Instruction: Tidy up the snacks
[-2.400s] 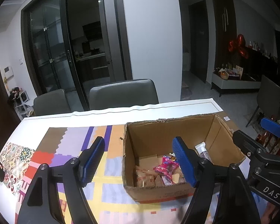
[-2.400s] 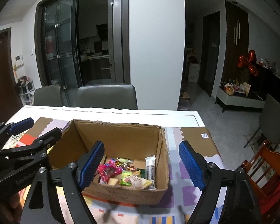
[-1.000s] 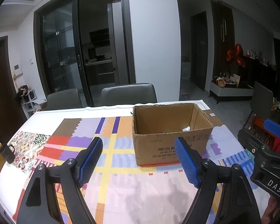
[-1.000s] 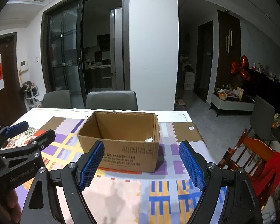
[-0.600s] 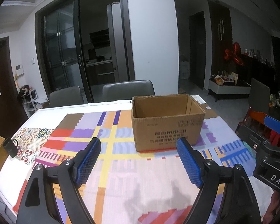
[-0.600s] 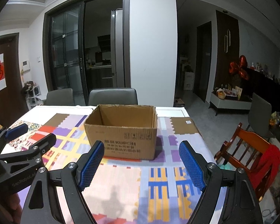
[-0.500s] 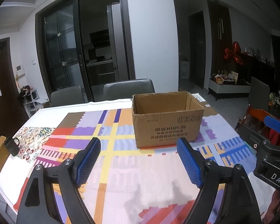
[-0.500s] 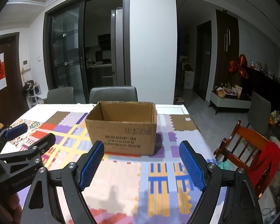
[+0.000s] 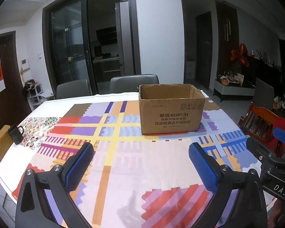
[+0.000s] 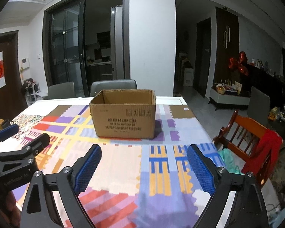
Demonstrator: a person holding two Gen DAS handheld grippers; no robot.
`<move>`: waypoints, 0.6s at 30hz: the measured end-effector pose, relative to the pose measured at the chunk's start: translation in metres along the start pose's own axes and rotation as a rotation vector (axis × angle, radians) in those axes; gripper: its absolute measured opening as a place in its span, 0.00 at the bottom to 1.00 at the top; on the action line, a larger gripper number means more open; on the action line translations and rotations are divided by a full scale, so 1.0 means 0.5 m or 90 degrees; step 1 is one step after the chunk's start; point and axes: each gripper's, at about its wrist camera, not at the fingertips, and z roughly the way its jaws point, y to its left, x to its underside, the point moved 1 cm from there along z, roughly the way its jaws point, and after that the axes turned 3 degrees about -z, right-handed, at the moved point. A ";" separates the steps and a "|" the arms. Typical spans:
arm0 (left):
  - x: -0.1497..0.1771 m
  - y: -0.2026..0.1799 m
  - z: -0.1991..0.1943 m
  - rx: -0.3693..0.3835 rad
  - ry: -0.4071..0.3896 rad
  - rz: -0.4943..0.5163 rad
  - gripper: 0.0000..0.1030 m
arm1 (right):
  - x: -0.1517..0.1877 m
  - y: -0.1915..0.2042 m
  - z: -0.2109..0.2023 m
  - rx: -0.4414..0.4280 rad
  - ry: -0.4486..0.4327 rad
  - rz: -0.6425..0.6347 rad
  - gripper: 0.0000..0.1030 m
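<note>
A brown cardboard box (image 9: 171, 112) with its top open stands on the colourful patchwork tablecloth (image 9: 123, 155), far from both grippers; its contents are hidden behind its front wall. The same cardboard box (image 10: 123, 115) shows in the right wrist view. My left gripper (image 9: 141, 152) hovers over the near part of the table, its jaws opening with nothing between them. My right gripper (image 10: 144, 152) does the same to its right, jaws opening and empty. Each gripper appears at the edge of the other's view.
A small dark cup (image 9: 16, 135) and a brown box (image 9: 0, 145) sit at the table's left edge. Grey chairs (image 9: 134, 82) stand behind the table. A wooden chair (image 10: 245, 131) with red cloth is off the right side.
Both grippers have drawn back from the box, which now looks smaller and farther; its snacks inside are out of sight. Both pairs of jaws stand a little wider.
</note>
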 end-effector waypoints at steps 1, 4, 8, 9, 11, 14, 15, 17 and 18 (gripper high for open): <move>0.004 0.002 -0.004 -0.001 0.001 -0.002 1.00 | 0.008 0.001 -0.004 0.000 0.001 0.002 0.89; 0.011 0.009 -0.010 -0.003 0.008 -0.008 1.00 | 0.022 -0.002 -0.016 0.001 0.005 0.007 0.89; 0.024 0.019 -0.022 -0.005 0.011 -0.019 1.00 | 0.033 0.002 -0.033 0.005 0.004 0.000 0.89; 0.027 0.021 -0.025 -0.005 0.011 -0.019 1.00 | 0.036 0.003 -0.036 0.004 0.004 -0.001 0.89; 0.032 0.023 -0.033 -0.009 0.010 -0.016 1.00 | 0.038 0.005 -0.046 0.005 0.002 -0.004 0.89; 0.038 0.028 -0.039 -0.007 0.012 -0.022 1.00 | 0.038 0.004 -0.056 0.007 -0.002 0.000 0.89; 0.040 0.030 -0.041 -0.007 0.013 -0.023 1.00 | 0.039 0.004 -0.058 0.008 -0.002 0.003 0.89; 0.041 0.031 -0.044 -0.006 0.012 -0.024 1.00 | 0.039 0.004 -0.062 0.008 -0.003 0.007 0.89; 0.042 0.031 -0.045 -0.006 0.012 -0.025 1.00 | 0.040 0.004 -0.064 0.008 -0.003 0.007 0.89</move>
